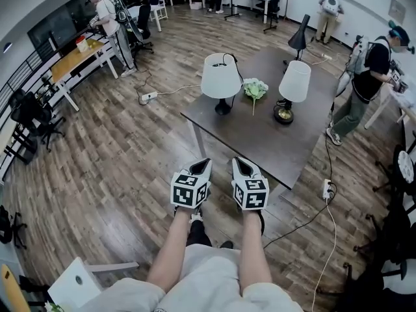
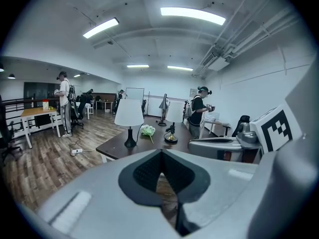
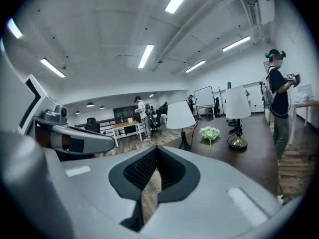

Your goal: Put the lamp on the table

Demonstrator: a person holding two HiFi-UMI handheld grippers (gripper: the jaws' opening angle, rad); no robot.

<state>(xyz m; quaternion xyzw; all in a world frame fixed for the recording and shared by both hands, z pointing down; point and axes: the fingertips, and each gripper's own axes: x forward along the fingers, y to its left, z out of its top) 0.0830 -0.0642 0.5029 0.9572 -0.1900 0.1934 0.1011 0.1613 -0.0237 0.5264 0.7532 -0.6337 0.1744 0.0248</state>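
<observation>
Two white-shaded lamps stand on the dark brown table (image 1: pixel 260 138): one with a black base (image 1: pixel 221 77) on the left, one with a brass base (image 1: pixel 294 83) on the right. A green-white flower (image 1: pixel 255 90) lies between them. A black desk lamp (image 1: pixel 299 34) stands at the far end. My left gripper (image 1: pixel 203 164) and right gripper (image 1: pixel 238 164) hover side by side just short of the table's near edge, both shut with nothing held. The left gripper view shows shut jaws and both shaded lamps (image 2: pixel 129 114) ahead. In the right gripper view those lamps (image 3: pixel 180 116) stand beyond shut jaws.
A power strip (image 1: pixel 149 97) with a cord lies on the wood floor left of the table, another (image 1: pixel 326 188) to its right. A person (image 1: pixel 367 77) stands by the table's right side. A wooden desk (image 1: pixel 71 57) and people stand at the back left. A white stool (image 1: pixel 78 285) is near my left leg.
</observation>
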